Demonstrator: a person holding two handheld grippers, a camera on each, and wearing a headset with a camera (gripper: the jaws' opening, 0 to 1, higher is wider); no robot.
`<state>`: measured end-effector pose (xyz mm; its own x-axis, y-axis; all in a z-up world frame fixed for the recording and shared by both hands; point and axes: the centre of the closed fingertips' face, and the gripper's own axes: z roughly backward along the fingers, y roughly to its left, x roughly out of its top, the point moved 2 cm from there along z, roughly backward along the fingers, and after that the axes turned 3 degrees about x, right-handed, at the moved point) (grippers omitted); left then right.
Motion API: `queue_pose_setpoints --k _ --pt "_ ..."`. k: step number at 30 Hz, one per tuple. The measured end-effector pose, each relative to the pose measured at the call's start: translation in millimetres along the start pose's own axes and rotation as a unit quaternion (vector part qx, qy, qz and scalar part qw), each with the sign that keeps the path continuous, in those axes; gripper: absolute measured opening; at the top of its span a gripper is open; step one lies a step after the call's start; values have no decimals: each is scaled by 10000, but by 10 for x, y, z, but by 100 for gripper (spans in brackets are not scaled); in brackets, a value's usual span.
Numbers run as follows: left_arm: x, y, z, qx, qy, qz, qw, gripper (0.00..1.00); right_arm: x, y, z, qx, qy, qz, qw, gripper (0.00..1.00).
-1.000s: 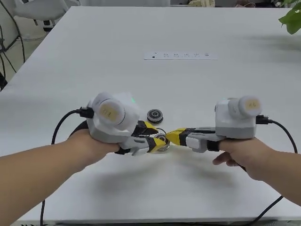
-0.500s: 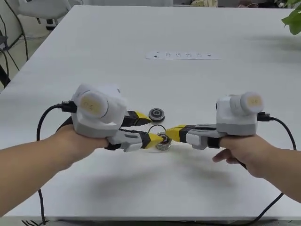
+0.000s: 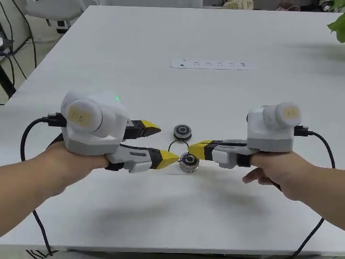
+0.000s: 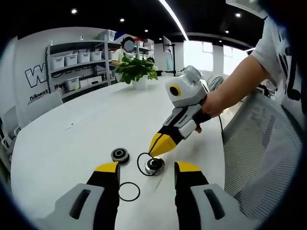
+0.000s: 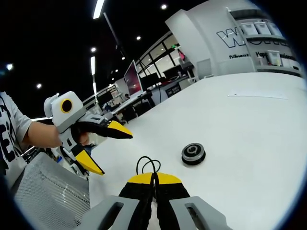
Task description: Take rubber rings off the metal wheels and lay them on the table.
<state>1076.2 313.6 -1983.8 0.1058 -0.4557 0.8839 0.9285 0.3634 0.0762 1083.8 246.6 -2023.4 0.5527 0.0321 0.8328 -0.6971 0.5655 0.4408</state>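
My right gripper (image 3: 192,149) is shut on a thin black rubber ring (image 3: 178,144) that loops up from its yellow tips (image 5: 147,166). Just below those tips a bare metal wheel (image 3: 188,162) sits on the white table (image 3: 161,205). My left gripper (image 3: 167,143) stands open to the left of that wheel, holding nothing, and the wheel (image 4: 154,165) lies just ahead of its jaws. A second wheel (image 3: 183,131) still wearing its black ring lies a little farther back (image 5: 193,154). One loose ring (image 4: 128,191) lies flat on the table near my left gripper (image 4: 148,168).
A white power strip (image 3: 213,65) lies flat at the table's middle back. Green plant leaves (image 3: 339,27) reach in at the far right corner. Cables trail from both grippers toward the near edge. A mesh chair (image 4: 268,158) stands by the table.
My left gripper has let go of the wheel, opened and drawn back to the left. The right gripper stays shut on the ring by the wheel.
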Motion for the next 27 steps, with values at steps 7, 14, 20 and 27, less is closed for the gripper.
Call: queue_pose_setpoints --k 7,14,20,27 --pt "-37 72 138 129 -39 62 9999 48 45 39 -68 57 20 39 10000 0" --pt "-115 130 260 278 -38 170 9995 54 60 32 -120 105 63 67 9999 0" --pt "-160 165 334 373 -46 184 9991 59 78 28 -166 100 91 81 9999 0" --pt "-220 177 398 440 -10 151 9989 66 68 42 -267 112 189 111 9997 0"
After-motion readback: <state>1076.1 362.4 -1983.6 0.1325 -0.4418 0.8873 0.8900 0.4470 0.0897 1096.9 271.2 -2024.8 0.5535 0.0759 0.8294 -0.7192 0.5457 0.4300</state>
